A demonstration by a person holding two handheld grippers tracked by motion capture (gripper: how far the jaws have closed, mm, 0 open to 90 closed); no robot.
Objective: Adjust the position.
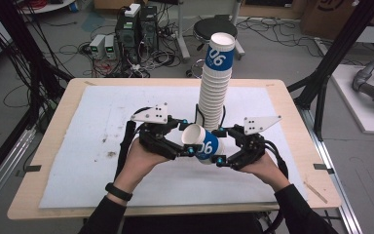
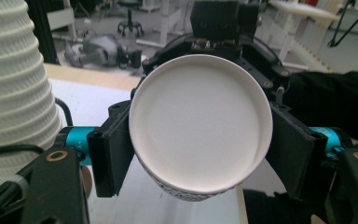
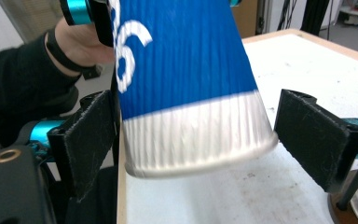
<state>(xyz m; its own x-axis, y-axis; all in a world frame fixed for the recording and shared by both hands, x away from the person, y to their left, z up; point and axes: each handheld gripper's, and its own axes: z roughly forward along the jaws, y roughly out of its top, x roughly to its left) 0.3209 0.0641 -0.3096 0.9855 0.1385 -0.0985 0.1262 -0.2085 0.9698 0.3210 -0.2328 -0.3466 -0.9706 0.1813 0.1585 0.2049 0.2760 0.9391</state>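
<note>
A single paper cup point(image 1: 202, 143), blue with a white "06", lies tilted on its side in the air between my two grippers, just in front of a tall stack of the same cups point(image 1: 215, 87). My left gripper point(image 1: 187, 138) is shut on the cup at its rim end. In the left gripper view its pads press both sides of the cup point(image 2: 200, 126). My right gripper point(image 1: 220, 146) is open around the cup's white base point(image 3: 196, 135). Its right pad point(image 3: 312, 135) stands clear of the cup, and its left pad sits close beside it.
The stack point(image 2: 14, 84) stands upright near the far middle of a white mat point(image 1: 102, 126) on a wooden table point(image 1: 277, 87). Behind the table are a stool point(image 1: 209, 27), computer boxes point(image 1: 134, 29) and loose cables on the floor. Black frame posts flank both sides.
</note>
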